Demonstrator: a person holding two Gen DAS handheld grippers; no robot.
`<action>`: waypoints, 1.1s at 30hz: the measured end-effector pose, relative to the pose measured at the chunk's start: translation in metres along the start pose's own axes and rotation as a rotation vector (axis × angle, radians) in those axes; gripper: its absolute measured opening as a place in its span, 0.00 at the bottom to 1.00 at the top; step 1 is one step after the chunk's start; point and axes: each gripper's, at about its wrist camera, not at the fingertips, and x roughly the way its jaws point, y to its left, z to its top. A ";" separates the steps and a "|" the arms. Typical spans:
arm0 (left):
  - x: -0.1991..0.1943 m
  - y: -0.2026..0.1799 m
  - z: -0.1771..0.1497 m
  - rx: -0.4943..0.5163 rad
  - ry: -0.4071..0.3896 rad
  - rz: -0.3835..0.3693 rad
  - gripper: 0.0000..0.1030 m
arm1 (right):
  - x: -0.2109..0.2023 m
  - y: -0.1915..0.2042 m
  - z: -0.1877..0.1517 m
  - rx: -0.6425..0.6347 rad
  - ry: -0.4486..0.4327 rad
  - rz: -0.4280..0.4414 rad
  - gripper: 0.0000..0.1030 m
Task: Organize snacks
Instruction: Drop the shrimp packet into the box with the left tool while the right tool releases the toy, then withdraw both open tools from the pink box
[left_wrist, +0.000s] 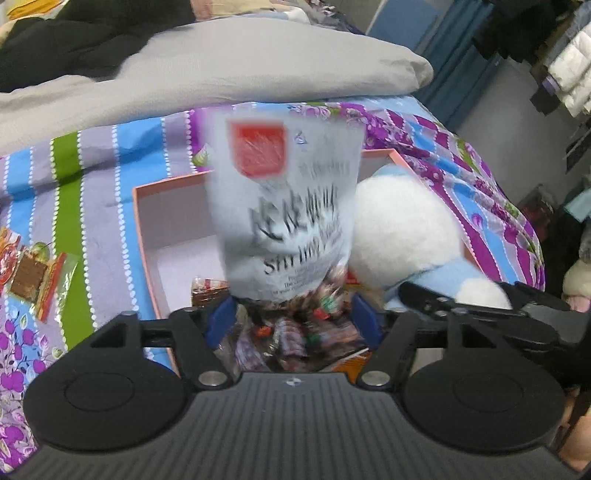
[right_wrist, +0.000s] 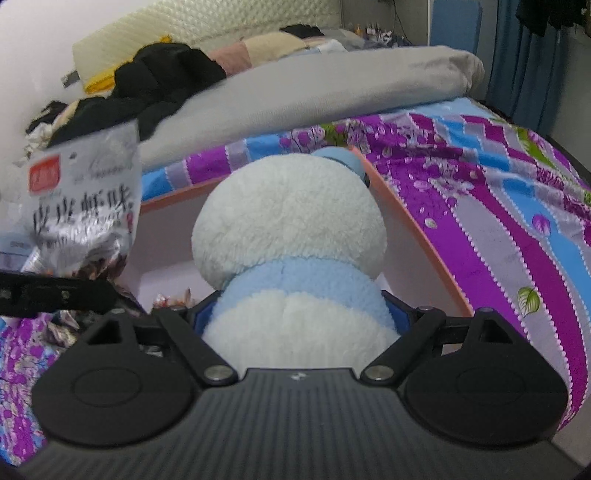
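Note:
A silver snack bag (left_wrist: 288, 206) with a red logo and black lettering stands blurred over a salmon-rimmed box (left_wrist: 135, 206). Its clear lower end lies between the blue pads of my left gripper (left_wrist: 293, 321), whose jaws stand wide and do not seem to press it. The right wrist view shows the same bag (right_wrist: 85, 206) at the left. My right gripper (right_wrist: 299, 314) is shut on a white and light-blue plush toy (right_wrist: 291, 214) at its blue collar, inside the box (right_wrist: 406, 221). In the left wrist view the plush toy (left_wrist: 399, 229) sits beside the bag.
The box lies on a striped, flowered bedspread (left_wrist: 92, 177). Wrapped snacks (left_wrist: 207, 291) lie in its bottom and loose packets (left_wrist: 33, 273) lie on the bedspread to the left. A grey duvet (left_wrist: 221, 74) and black clothes (right_wrist: 159, 81) pile up behind. The bed's edge drops off at right.

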 end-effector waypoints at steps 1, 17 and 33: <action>-0.002 -0.001 0.000 0.004 -0.009 0.010 0.87 | 0.002 0.001 -0.001 0.001 0.016 -0.004 0.87; -0.114 -0.005 -0.038 -0.028 -0.160 0.021 0.88 | -0.067 0.009 -0.016 0.034 -0.069 0.051 1.00; -0.234 0.006 -0.133 -0.036 -0.302 0.038 0.88 | -0.168 0.067 -0.063 -0.053 -0.199 0.140 1.00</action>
